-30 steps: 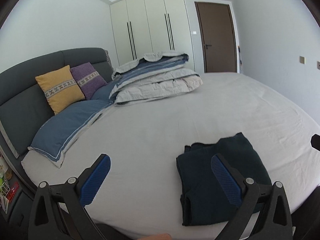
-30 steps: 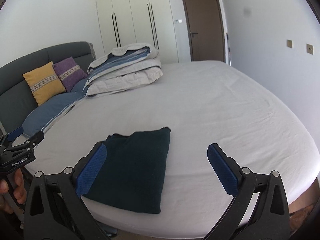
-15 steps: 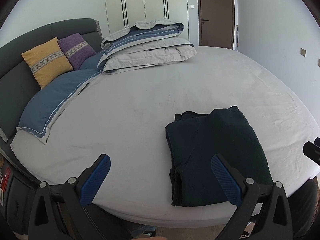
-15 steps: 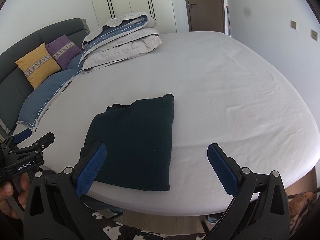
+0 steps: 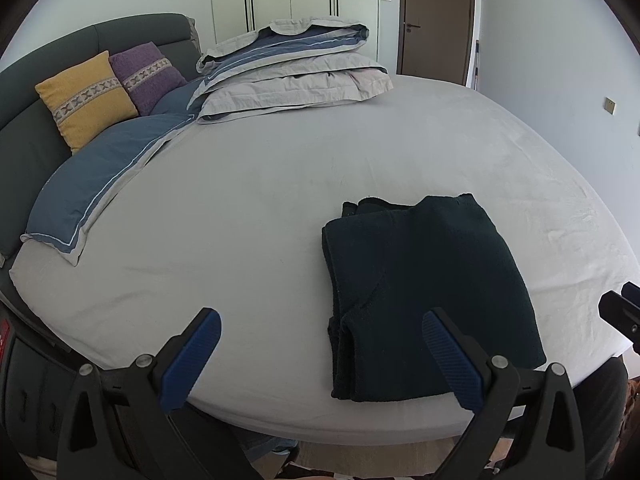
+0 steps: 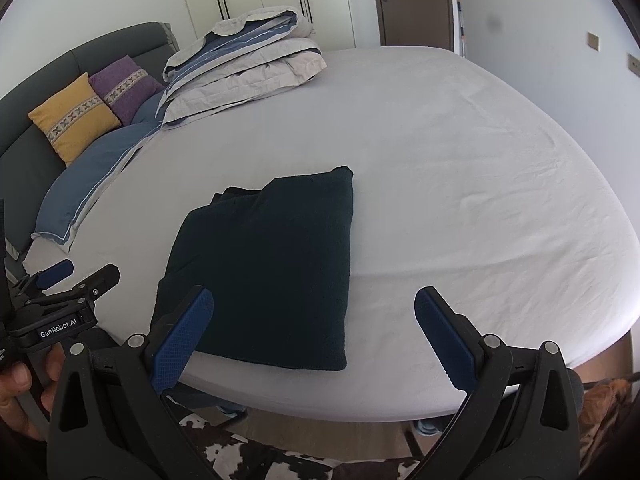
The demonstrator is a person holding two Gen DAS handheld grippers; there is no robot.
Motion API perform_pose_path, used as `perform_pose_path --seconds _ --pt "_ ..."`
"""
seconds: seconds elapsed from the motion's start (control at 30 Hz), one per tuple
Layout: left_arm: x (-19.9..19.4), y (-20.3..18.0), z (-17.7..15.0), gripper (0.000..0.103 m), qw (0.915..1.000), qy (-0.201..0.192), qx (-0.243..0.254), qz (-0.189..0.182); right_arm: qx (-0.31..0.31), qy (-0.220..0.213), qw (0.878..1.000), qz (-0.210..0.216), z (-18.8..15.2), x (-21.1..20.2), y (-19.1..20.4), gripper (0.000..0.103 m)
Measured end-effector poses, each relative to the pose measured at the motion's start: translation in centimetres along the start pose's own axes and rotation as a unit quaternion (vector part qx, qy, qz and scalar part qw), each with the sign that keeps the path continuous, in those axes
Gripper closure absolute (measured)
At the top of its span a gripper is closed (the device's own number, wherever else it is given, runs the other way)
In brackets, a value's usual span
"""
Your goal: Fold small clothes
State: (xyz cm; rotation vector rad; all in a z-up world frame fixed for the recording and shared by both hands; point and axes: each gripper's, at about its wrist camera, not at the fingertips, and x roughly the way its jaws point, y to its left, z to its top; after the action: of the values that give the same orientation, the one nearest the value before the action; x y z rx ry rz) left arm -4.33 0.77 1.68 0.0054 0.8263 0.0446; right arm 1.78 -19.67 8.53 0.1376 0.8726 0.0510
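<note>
A dark navy garment (image 5: 424, 288) lies folded into a rectangle on the grey bed sheet (image 5: 240, 200), close to the near edge. It also shows in the right wrist view (image 6: 268, 264). My left gripper (image 5: 320, 354) is open and empty, held above the bed's near edge, left of the garment. My right gripper (image 6: 314, 336) is open and empty, held over the garment's near right corner. The left gripper also shows in the right wrist view (image 6: 68, 280), at the far left.
A folded grey and blue duvet (image 5: 292, 76) lies at the far side of the bed. A blue pillow (image 5: 104, 184), a yellow cushion (image 5: 86, 98) and a purple cushion (image 5: 146, 76) lean on the dark headboard (image 5: 24, 128). A cowhide rug (image 6: 280, 460) lies below.
Both grippers have risen and tilted down, so the bed and garment sit higher and fuller in view. The garment has not moved. Both stay open.
</note>
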Motion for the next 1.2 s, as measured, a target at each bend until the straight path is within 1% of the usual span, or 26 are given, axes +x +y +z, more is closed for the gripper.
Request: perform_pose_path --seconds 1.2 --pt "0.4 0.0 -0.29 0.0 1.0 0.004 0.003 0.0 -0.006 0.006 1.0 0.001 -0.04 0.79 0.56 0.0"
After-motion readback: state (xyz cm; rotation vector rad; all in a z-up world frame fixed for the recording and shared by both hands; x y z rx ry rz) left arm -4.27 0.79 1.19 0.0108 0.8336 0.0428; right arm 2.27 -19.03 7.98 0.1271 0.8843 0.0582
